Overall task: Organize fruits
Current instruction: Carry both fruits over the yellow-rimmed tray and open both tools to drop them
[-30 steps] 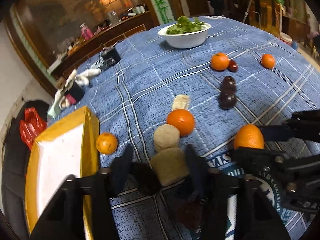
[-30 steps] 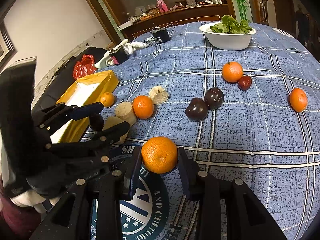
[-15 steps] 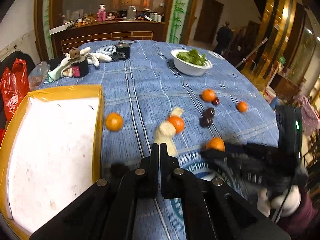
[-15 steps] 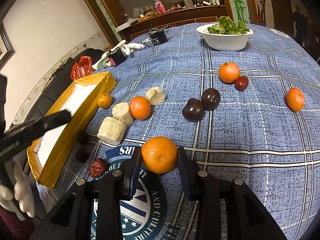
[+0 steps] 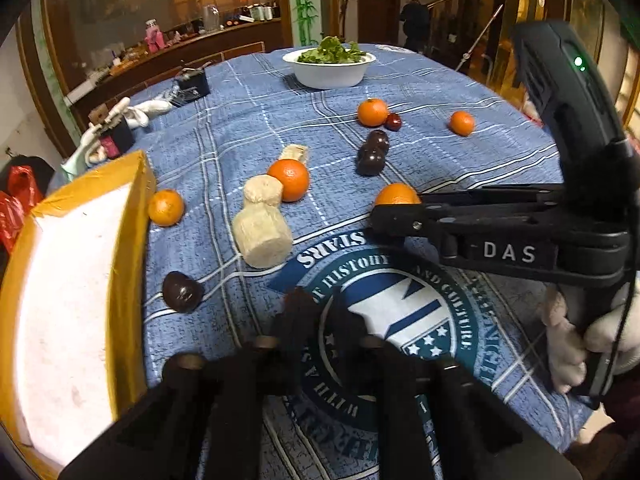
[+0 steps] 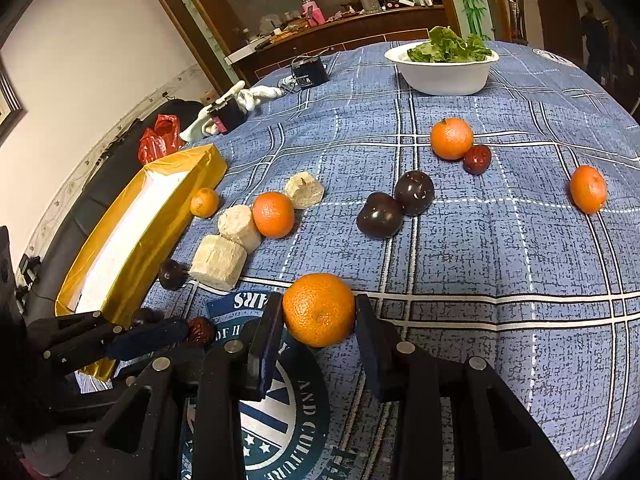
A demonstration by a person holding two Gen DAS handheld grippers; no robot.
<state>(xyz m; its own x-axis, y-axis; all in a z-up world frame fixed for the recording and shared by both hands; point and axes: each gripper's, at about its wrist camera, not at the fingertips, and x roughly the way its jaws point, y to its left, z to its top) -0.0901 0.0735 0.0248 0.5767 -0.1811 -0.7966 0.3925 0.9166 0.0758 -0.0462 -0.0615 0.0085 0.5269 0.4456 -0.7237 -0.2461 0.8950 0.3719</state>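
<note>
My right gripper (image 6: 318, 320) is shut on an orange (image 6: 319, 309), just above the blue cloth; the same orange (image 5: 397, 195) shows in the left wrist view behind that gripper's jaw. My left gripper (image 5: 320, 320) is open and empty, low over the cloth's round emblem. In the right wrist view its fingers (image 6: 148, 338) lie beside a small red date (image 6: 201, 330). A yellow tray with a white floor (image 5: 132, 216) stands at the left. A dark plum (image 5: 182, 292) lies by the tray. More oranges (image 5: 289, 179), (image 5: 165, 207) and two plums (image 6: 394, 205) are scattered on the table.
Several beige cut blocks (image 5: 262, 229) lie mid-table. A white bowl of greens (image 5: 329, 68) stands at the far side. Gloves and black boxes (image 5: 116, 130) lie at the far left edge. Another orange with a red date (image 6: 452, 139) and a lone orange (image 6: 588, 189) lie right.
My left gripper rose and shut, then came down over the emblem and opened. The right gripper has kept hold of its orange and stayed in place.
</note>
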